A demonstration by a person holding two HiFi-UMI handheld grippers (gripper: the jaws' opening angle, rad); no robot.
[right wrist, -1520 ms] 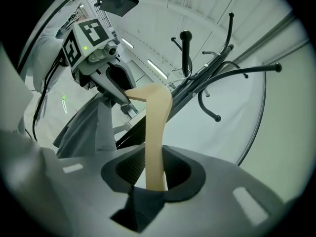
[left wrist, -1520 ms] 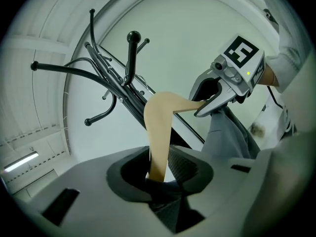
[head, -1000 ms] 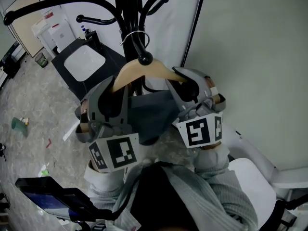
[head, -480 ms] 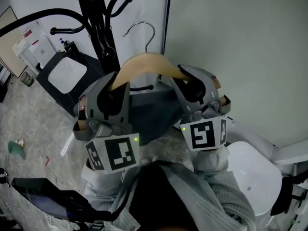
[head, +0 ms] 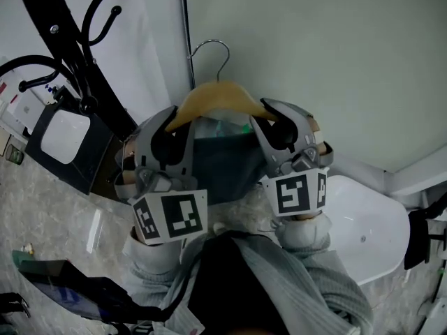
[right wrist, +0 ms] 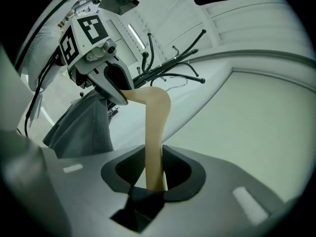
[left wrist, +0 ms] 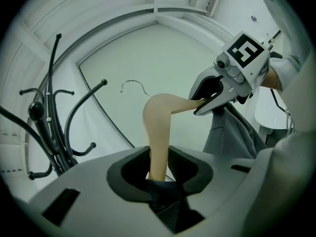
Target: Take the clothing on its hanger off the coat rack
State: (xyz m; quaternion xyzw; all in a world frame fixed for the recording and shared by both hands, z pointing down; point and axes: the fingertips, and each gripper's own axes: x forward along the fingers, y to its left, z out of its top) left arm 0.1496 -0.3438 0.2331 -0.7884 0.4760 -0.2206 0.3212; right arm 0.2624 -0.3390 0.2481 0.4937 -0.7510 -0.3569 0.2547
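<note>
While I hold the wooden hanger by both ends, my left gripper has its jaws closed partway on the hanger's left arm. My right gripper grips the right arm the same way. Between the two grippers, ahead of their jaws, the hanger's wire hook stands free and touches nothing. The dark grey garment hangs from the hanger between my grippers and just under them. Some of its cloth shows inside my left gripper's jaw gap, below the wood. The black coat rack stands off to the left of my left gripper, well apart from the hook.
</note>
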